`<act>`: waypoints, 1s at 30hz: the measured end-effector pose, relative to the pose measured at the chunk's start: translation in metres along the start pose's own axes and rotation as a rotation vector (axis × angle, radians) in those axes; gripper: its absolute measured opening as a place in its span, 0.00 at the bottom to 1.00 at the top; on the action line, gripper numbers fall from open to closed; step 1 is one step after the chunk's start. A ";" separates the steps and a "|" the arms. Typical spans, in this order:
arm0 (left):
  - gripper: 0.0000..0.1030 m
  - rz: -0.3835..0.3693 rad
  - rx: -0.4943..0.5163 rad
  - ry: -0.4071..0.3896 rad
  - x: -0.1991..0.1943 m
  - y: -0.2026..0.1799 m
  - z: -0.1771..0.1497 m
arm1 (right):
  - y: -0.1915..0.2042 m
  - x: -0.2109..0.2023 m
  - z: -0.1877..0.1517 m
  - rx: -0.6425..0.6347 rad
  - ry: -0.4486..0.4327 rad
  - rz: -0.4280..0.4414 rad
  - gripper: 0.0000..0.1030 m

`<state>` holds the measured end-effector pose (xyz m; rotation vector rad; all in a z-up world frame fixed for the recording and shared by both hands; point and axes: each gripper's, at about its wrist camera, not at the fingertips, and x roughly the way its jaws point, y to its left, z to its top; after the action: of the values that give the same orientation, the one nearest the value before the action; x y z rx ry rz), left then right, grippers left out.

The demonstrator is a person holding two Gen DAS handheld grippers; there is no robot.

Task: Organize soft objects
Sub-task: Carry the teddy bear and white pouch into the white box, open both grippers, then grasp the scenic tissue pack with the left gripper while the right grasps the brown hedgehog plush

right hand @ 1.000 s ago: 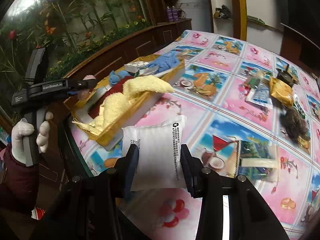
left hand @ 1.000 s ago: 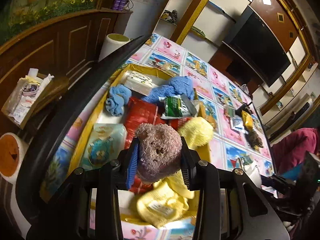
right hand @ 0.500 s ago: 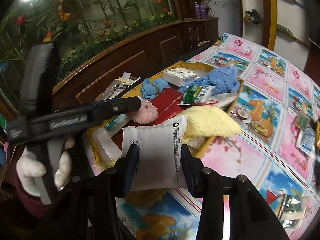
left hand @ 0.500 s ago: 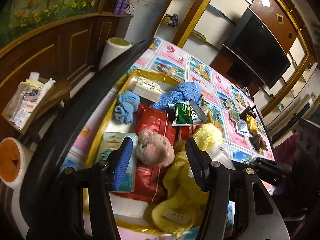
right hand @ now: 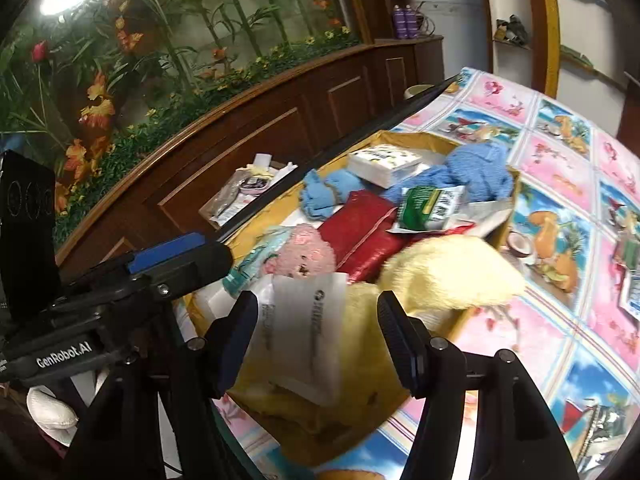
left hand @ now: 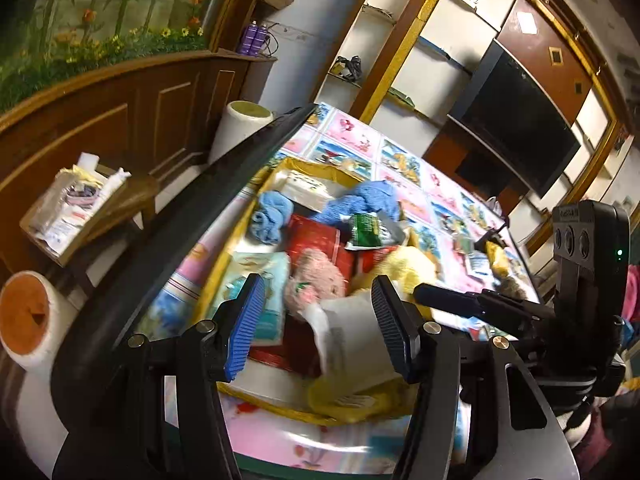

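Spread across the scene: a table under a glossy pink-and-blue picture-tile cloth (right hand: pixel 560 168), edged along its far side by a black rim. On it, near that rim, a shallow yellow cardboard tray (right hand: pixel 420 138) (left hand: pixel 316 170), heaped with soft things. Largest among them, a fluffy pale-yellow cloth (right hand: pixel 448 272) (left hand: pixel 408 264), draped over the tray's near wall onto the tablecloth. Behind it, a blue terry towel (right hand: pixel 476 168) (left hand: pixel 372 196) against the far wall, and a shiny red plastic packet (right hand: pixel 360 232) (left hand: pixel 316 240) in the middle. Nearer, a flat white plastic pouch with dark print (right hand: pixel 304 332) (left hand: pixel 352 332), blurred, lying tilted over the yellow cloth at the tray's near end, just beside a pink fuzzy plush (right hand: pixel 304 252) (left hand: pixel 316 280). Smaller still: a white tissue pack (right hand: pixel 384 162), a small blue rolled cloth (right hand: pixel 320 196) (left hand: pixel 270 216), a green-and-white sachet (right hand: pixel 428 208) (left hand: pixel 366 232).

Above the pouch, right gripper (right hand: pixel 316 344), fingers spread wide, gripping nothing, pouch visible between them but loose. Left gripper (left hand: pixel 320 332), likewise spread apart and empty, hovering over the same corner, plush and pouch framed between its pads.
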<state>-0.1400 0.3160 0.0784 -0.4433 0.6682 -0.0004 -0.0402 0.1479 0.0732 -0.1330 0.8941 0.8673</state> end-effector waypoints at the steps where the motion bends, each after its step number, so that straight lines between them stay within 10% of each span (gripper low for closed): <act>1: 0.55 -0.007 0.002 -0.003 -0.002 -0.003 -0.001 | -0.004 -0.007 -0.002 0.009 -0.014 -0.005 0.61; 20: 0.54 -0.203 0.264 0.118 0.002 -0.130 -0.054 | -0.239 -0.165 -0.104 0.526 -0.226 -0.403 0.61; 30: 0.54 -0.197 0.326 0.214 0.029 -0.161 -0.078 | -0.333 -0.153 -0.097 0.628 -0.220 -0.477 0.61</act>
<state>-0.1413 0.1349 0.0706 -0.1933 0.8161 -0.3426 0.0860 -0.2082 0.0431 0.2827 0.8415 0.1312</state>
